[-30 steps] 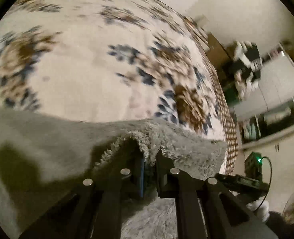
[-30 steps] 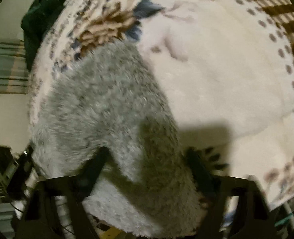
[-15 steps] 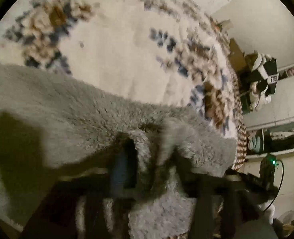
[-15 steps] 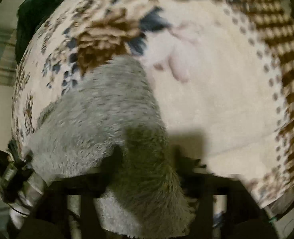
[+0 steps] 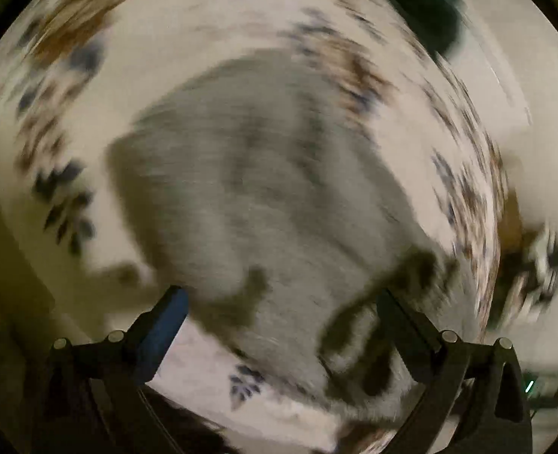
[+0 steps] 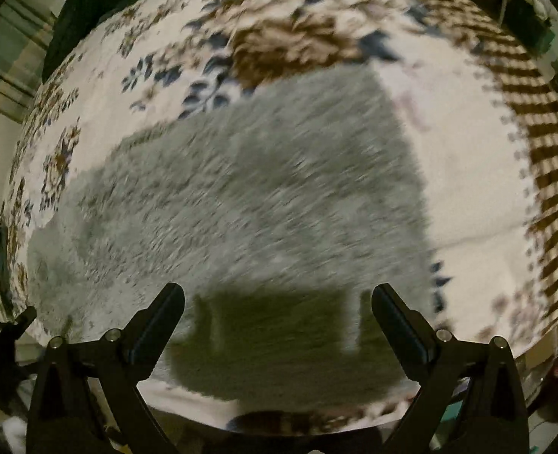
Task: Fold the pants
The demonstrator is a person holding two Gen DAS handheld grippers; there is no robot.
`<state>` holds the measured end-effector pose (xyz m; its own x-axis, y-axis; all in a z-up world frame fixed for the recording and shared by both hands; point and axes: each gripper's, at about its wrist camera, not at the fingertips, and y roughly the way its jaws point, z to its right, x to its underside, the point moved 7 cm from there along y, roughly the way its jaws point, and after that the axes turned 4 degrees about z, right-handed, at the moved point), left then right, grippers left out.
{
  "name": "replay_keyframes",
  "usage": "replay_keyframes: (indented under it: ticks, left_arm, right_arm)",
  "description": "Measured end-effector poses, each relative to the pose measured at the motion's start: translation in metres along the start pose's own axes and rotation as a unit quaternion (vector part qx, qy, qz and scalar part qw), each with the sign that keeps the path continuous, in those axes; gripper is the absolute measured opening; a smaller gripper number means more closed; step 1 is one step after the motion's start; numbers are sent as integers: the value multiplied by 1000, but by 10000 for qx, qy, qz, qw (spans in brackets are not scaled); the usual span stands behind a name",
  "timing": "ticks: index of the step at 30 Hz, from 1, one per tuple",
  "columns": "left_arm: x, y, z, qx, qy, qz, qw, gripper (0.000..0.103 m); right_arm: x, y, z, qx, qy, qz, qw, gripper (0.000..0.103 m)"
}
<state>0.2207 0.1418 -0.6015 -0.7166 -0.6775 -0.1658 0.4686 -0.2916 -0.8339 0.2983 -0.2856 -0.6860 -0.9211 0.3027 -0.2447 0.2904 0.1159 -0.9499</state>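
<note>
Grey fuzzy pants (image 6: 241,196) lie flat in a folded block on a bed covered by a cream blanket (image 6: 468,174) with brown and blue flowers. The left tongs (image 5: 279,299) and right tongs (image 6: 278,299) both hang above the pants, spread wide and holding nothing. The left view is heavily blurred. A dark green cloth (image 5: 422,7) sits at the bed's far edge.
</note>
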Motion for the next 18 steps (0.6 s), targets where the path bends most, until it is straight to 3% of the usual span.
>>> replay_keyframes:
  ticks: [2, 6, 7, 9, 10, 14, 18]
  left_arm:
    - [-13, 8, -24, 251, -559, 175, 9980, 102]
    - [-45, 32, -52, 536, -1149, 544, 9904, 101]
    - [-51, 38, -54, 640, -1226, 583, 9887, 95]
    - [-62, 43, -52, 802, -1176, 728, 9871, 54]
    - [-66, 43, -48, 809, -1068, 777, 9879, 18]
    - [-73, 16, -12, 1035, -248, 1257, 9863, 14]
    - [-65, -31, 31, 1341, 381, 1611, 9771, 12]
  right_arm:
    - [1, 8, -11, -45, 0, -96, 9999, 101]
    - [-3, 17, -27, 23, -173, -159, 9997, 101]
    - [-5, 20, -30, 53, -234, -193, 9995, 101]
    - [-6, 23, -34, 112, -310, -239, 9992, 101]
    - [-7, 24, -36, 128, -332, -254, 9990, 101]
    - [-8, 30, -33, 196, -264, -286, 9991, 101]
    - [-7, 33, -27, 69, -38, -297, 9995, 101]
